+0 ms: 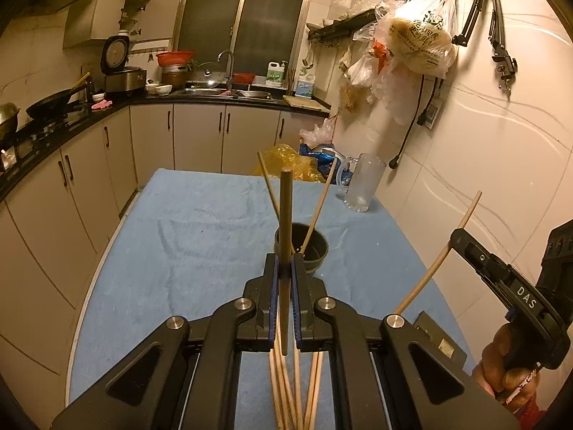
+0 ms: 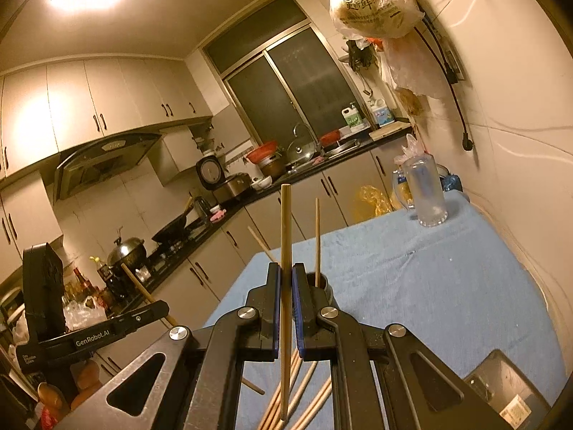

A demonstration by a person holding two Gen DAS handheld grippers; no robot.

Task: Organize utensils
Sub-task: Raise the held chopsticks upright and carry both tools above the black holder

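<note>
My left gripper (image 1: 285,268) is shut on a wooden chopstick (image 1: 285,215) held upright above the blue-covered table (image 1: 179,251). Just beyond it stands a dark round cup (image 1: 315,247) with two chopsticks (image 1: 320,202) leaning in it. Several loose chopsticks (image 1: 286,394) lie on the cloth below the gripper. My right gripper (image 2: 285,283) is shut on another upright chopstick (image 2: 285,233), with the cup (image 2: 324,285) partly hidden behind its right jaw and a chopstick (image 2: 317,236) standing in it. More loose chopsticks (image 2: 304,390) lie beneath. The right gripper also shows in the left wrist view (image 1: 462,240), holding its chopstick (image 1: 440,254).
A clear glass mug (image 1: 363,182) stands at the table's far right corner, next to the tiled wall. A small dark box (image 2: 501,390) lies near the table's right edge. Yellow and blue plastic bags (image 1: 286,159) sit beyond the far edge. Kitchen counters run along the left.
</note>
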